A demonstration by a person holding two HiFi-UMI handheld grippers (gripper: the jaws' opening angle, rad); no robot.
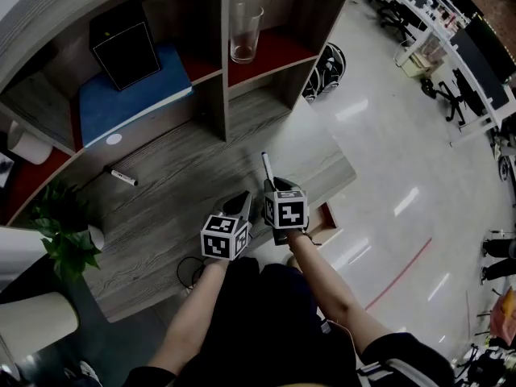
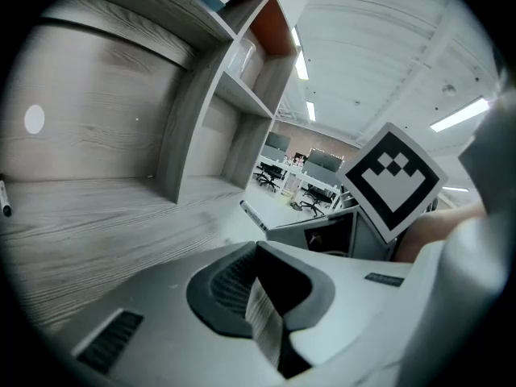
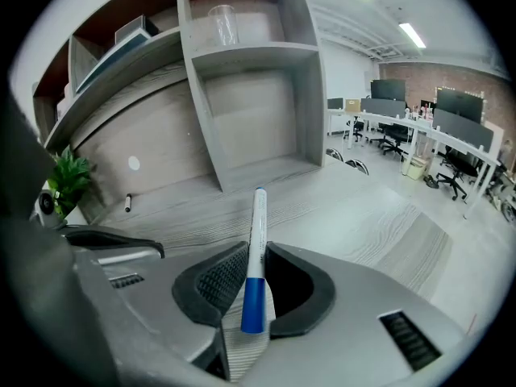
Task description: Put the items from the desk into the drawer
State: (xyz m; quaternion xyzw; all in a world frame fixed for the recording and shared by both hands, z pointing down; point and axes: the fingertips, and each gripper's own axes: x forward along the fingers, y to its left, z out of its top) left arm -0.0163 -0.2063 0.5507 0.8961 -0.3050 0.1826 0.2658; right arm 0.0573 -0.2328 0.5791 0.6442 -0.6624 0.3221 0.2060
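Right gripper view: I see my right gripper (image 3: 256, 256) clamped on a white, blue-capped marker (image 3: 258, 216) above the desk (image 1: 177, 216) | left gripper (image 2: 256, 252) jaws together, empty | second marker (image 1: 123, 177) lying on desk near plant (image 1: 63, 232).

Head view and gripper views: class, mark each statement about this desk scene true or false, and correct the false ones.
1. The right gripper is shut on a blue-capped marker. True.
2. The left gripper holds a pen. False: its jaws are together with nothing between them.
3. A second marker lies on the desk. True.
4. The glass lies tipped over on the desk. False: it stands upright in a shelf compartment.
5. The black box stands on the floor. False: it sits on a blue book in the shelf.
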